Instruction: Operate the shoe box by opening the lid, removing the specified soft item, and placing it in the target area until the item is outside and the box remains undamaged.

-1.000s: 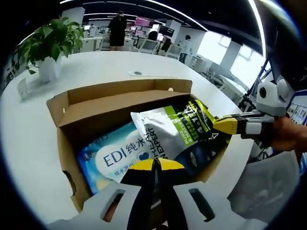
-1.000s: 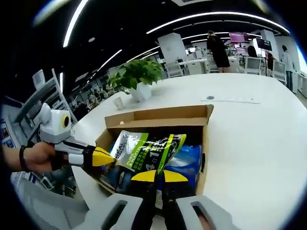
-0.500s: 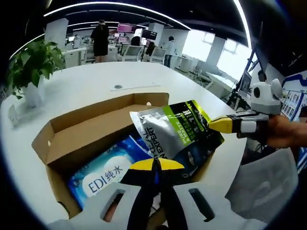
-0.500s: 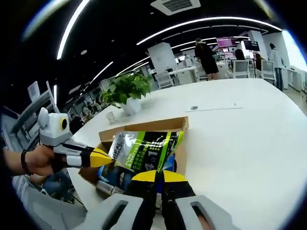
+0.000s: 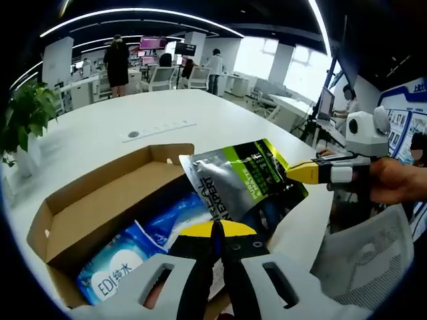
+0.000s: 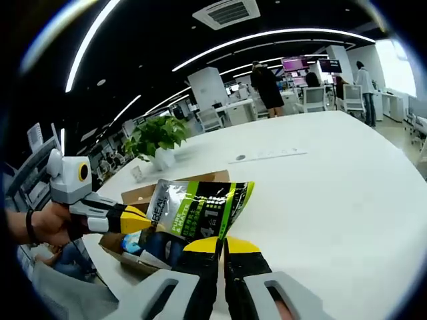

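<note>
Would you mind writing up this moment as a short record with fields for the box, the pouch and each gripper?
box: open cardboard shoe box on the white table
pouch: silver-and-green pouch, lifted above the box
left gripper: shut on the pouch's lower edge
right gripper: shut on the pouch's edge
left inside: blue wipes pack

Silver-green pouch (image 5: 241,183): black lettering "REAL EXPERT" running along silver panel, left gripper view; green stripe beside it carries small white print, roughly "PURE…", rest too blurred. Same pouch (image 6: 199,212) in right gripper view: "REAL" legible on silver part, large "4" and "1" on green-black part, smaller print unreadable.

Blue wipes pack (image 5: 123,270) in box: "EDI" plus Chinese characters on white oval label.

Wall posters, far screens: illegible.
</note>
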A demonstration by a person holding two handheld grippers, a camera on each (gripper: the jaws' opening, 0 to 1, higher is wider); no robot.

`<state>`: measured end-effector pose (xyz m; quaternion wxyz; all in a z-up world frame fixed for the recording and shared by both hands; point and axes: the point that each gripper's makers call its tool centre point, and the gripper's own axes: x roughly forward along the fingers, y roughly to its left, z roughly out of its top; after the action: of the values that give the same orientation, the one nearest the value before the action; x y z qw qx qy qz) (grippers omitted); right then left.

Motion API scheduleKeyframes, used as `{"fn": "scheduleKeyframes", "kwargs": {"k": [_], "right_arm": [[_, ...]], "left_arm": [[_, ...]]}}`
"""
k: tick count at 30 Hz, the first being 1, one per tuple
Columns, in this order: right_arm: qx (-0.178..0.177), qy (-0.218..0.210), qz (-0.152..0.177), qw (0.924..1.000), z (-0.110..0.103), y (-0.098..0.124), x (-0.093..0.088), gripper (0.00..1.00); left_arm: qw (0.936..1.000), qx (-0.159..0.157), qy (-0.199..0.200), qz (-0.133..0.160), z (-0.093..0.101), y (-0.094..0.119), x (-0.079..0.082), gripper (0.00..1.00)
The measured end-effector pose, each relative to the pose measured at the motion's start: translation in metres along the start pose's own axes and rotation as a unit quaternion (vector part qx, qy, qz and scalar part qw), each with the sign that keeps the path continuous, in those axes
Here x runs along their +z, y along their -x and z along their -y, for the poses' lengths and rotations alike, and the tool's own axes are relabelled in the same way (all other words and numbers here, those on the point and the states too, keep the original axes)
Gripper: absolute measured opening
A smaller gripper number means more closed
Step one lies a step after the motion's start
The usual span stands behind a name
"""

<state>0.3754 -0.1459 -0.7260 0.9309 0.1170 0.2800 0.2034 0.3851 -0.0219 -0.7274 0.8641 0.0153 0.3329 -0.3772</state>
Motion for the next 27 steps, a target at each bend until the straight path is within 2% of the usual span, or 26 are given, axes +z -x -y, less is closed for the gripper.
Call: {"fn": "scheduleKeyframes", "kwargs": {"k": [6, 15, 27], "right_arm": [[-0.020, -0.009, 0.004, 0.9998, 0.025, 0.014, 0.000, 0.00], [-0.042, -0.024, 0.010, 0.9988, 0.049, 0.033, -0.003, 0.00], [-0.061, -0.035, 0.004, 0.9975, 0.088, 0.042, -0.002, 0.00]], "left_arm": [[0.9998, -0.018, -0.006, -0.002, 0.021, -0.016, 0.007, 0.00], [0.9989, -0.038, -0.027, -0.012, 0.047, -0.039, 0.014, 0.00], [0.9975, -0.059, -0.030, -0.025, 0.071, -0.075, 0.019, 0.00]]}}
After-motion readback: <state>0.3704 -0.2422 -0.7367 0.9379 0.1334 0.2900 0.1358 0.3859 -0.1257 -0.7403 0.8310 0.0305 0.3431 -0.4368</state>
